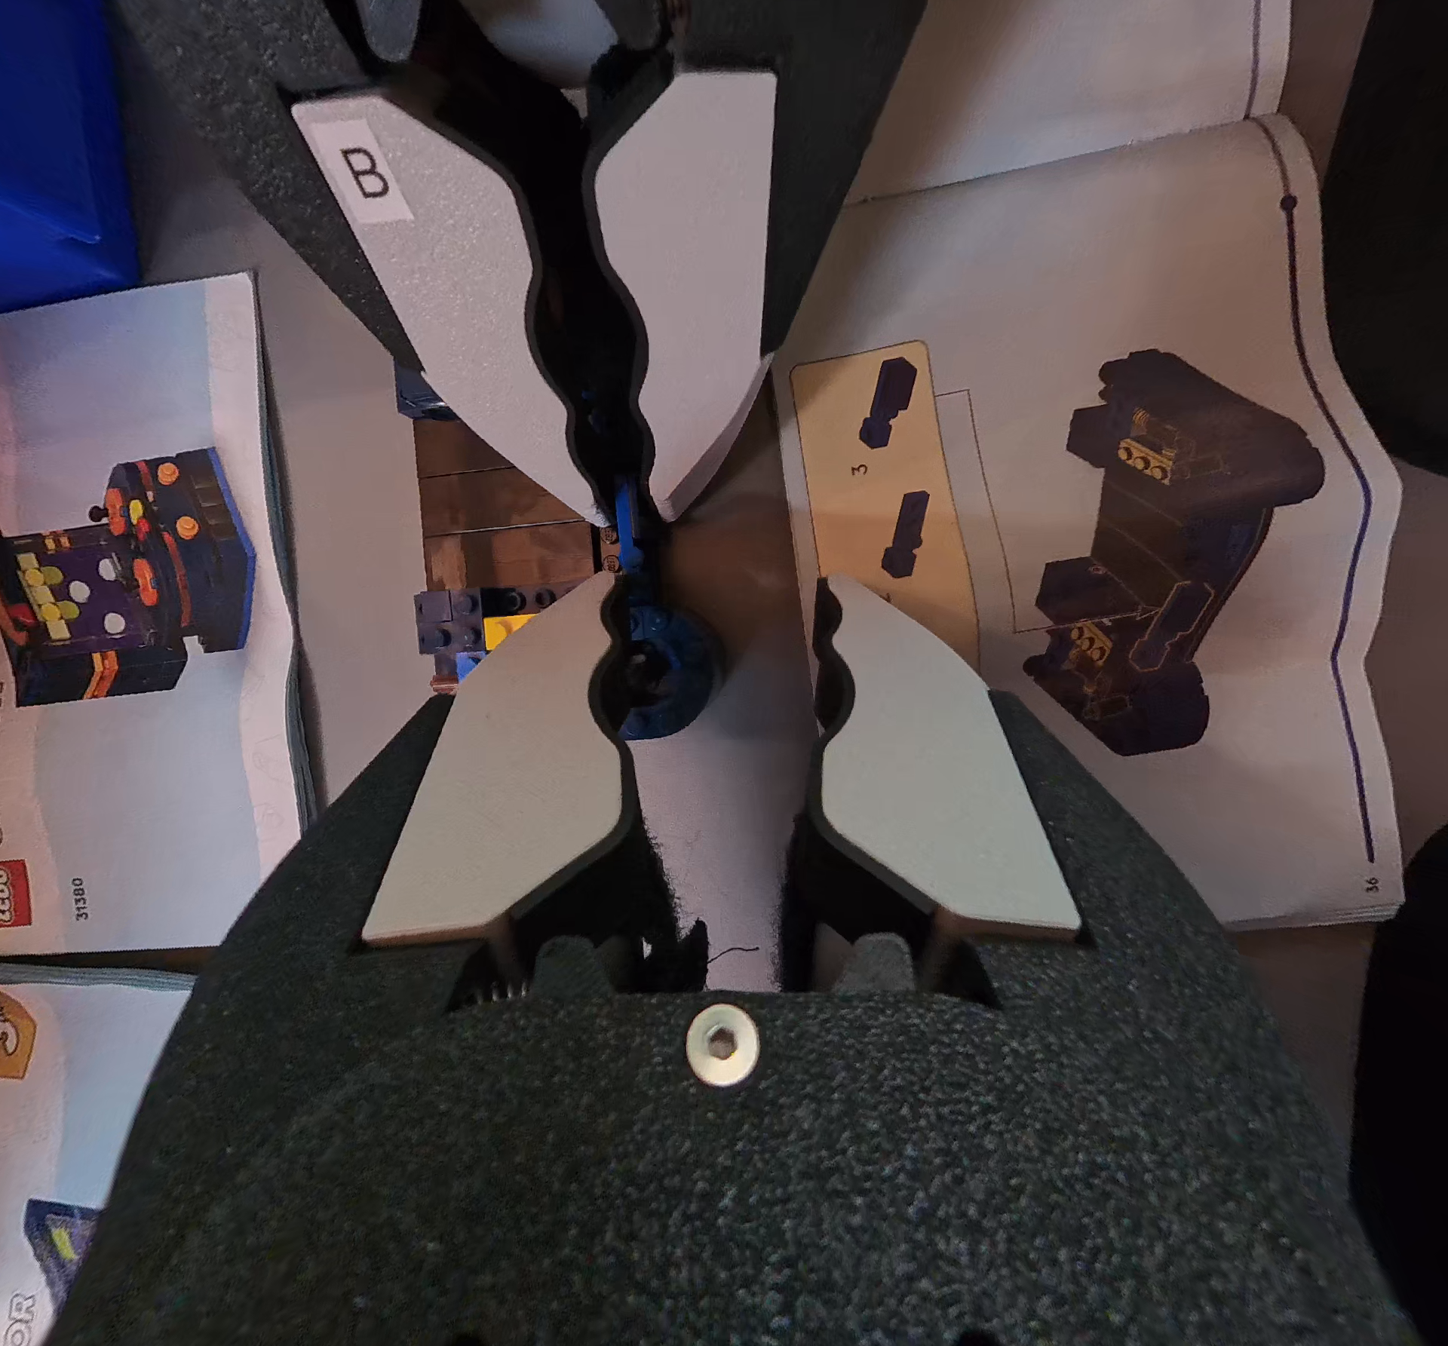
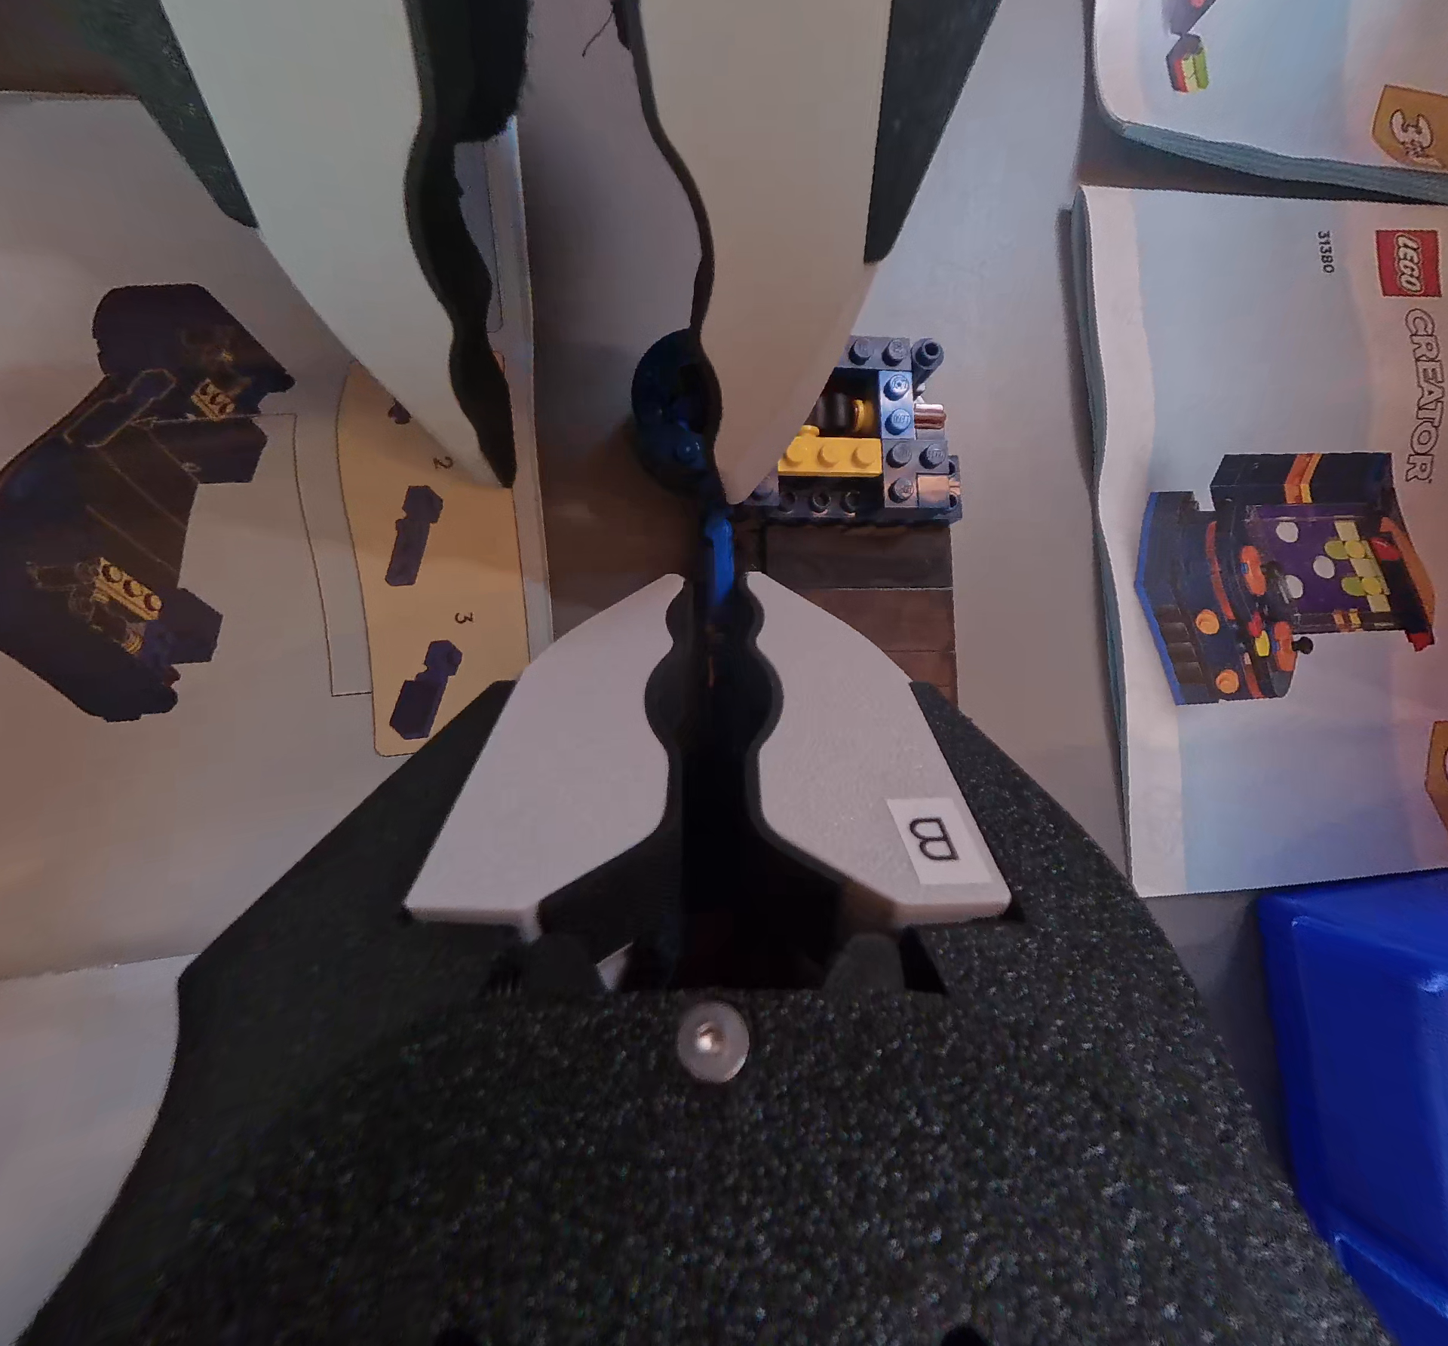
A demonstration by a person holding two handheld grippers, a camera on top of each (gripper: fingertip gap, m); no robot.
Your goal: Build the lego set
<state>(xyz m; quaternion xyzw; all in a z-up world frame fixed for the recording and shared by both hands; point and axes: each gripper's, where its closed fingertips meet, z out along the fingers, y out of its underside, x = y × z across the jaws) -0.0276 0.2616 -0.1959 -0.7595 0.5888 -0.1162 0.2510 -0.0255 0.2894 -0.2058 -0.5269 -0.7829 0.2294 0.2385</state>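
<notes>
From my left gripper's camera, going left to right: a closed instruction booklet (image 1: 133,603) lies furthest left of the brick model (image 1: 501,541). The model, with dark brown tiles and blue, black and yellow studded bricks, sits just left of where the two grippers meet nose to nose. My left gripper (image 1: 717,603) stands wide open; a dark blue round piece (image 1: 674,670) lies against its left finger, clear of the right one, so I have hold of nothing there. Just above it, my right gripper (image 1: 627,509) is nearly closed, its tips pinching a thin blue brick piece (image 1: 627,517) beside the model's right edge. Right of the model lies an open instruction booklet (image 1: 1097,525) showing a dark build.
</notes>
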